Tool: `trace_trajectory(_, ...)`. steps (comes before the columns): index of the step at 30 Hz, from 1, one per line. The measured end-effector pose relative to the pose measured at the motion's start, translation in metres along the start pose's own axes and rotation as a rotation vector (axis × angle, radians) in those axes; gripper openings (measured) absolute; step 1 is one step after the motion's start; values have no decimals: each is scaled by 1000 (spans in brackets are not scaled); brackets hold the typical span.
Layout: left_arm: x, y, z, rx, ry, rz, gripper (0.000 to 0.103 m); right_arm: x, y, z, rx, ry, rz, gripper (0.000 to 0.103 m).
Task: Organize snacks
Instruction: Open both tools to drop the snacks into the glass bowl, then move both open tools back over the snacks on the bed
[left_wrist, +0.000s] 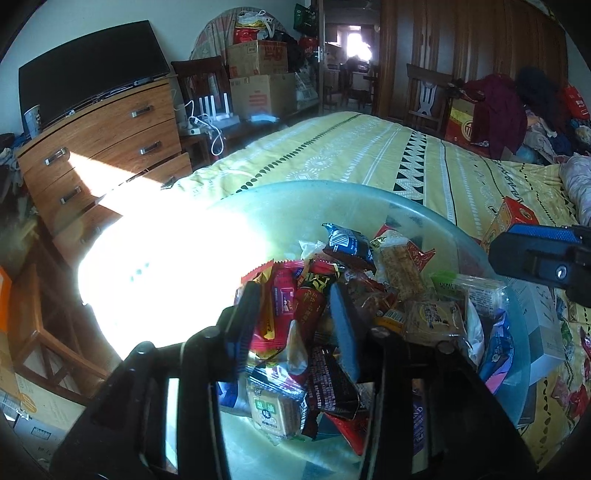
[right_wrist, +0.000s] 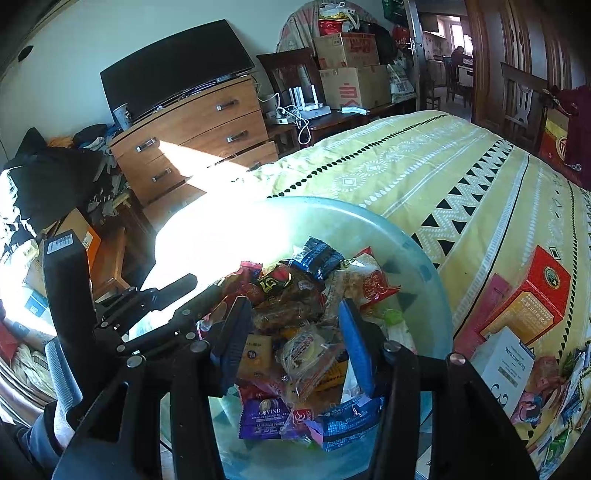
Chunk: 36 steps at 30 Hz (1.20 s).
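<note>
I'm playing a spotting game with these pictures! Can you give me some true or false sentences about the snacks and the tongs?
1. The snacks are piled in a clear round bowl. True.
2. The bowl sits on a yellow patterned bedspread. True.
3. The right tongs are squeezed tight on a purple packet. False: their tips stand apart above the pile, and the purple packet lies loose below them.
4. The orange and red box is inside the bowl. False: it lies on the bedspread beside the bowl.
5. A dark TV screen leans on the wooden drawers. True.
6. The left tongs are shut. False: they are open over the snacks.
</note>
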<state>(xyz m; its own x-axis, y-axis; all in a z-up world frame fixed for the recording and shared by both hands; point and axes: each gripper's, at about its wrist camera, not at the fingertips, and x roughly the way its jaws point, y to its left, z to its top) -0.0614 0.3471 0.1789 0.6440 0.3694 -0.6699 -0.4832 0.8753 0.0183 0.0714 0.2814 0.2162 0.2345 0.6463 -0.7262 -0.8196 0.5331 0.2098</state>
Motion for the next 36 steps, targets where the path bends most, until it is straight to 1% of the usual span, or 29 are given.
trace_trajectory(1,-2,1,1,-5,-8,2,66,0,0,-1,2,-3,-3,59)
trace_trajectory(2,-4,1,1,-11,-19,7,72,0,0,-1,4,-8,-8,62)
trace_trajectory(3,-7,1,1,-15,-29,13,82,-2,1,-1,5,-12,-11,69)
trace_trajectory(4,-9,1,1,-18,-39,19,87,-4,1,-1,7,-17,-14,74)
trace_trajectory(5,-9,1,1,-19,-43,23,88,-6,2,-1,7,-19,-17,75)
trace_trajectory(7,-9,0,1,-20,-42,25,89,-11,3,-2,3,-21,-30,81)
trace_trajectory(12,-8,4,1,-37,-41,25,92,-45,13,-12,-25,-82,-56,83)
trace_trajectory(13,-7,4,1,-37,-41,24,92,-55,15,-17,-32,-101,-67,87)
trace_trajectory(15,-7,4,1,-38,-34,25,92,-76,20,-29,-49,-138,-100,91)
trace_trajectory(19,-5,6,1,-54,-21,30,93,-112,17,-56,-51,-172,-145,92)
trace_trajectory(21,-5,7,1,-56,-20,39,93,-132,12,-76,-34,-186,-162,93)
trace_trajectory(25,-4,6,1,-50,-18,50,94,-161,-3,-113,1,-183,-225,93)
trace_trajectory(27,-5,5,1,-47,-19,53,94,-171,-13,-125,34,-179,-243,93)
trace_trajectory(31,-4,4,1,-40,-17,64,94,-200,-30,-153,88,-198,-294,93)
trace_trajectory(33,-5,4,2,-45,-18,62,94,-207,-36,-166,96,-188,-317,93)
trace_trajectory(36,-8,1,0,-57,-29,57,94,-211,-50,-188,121,-147,-356,93)
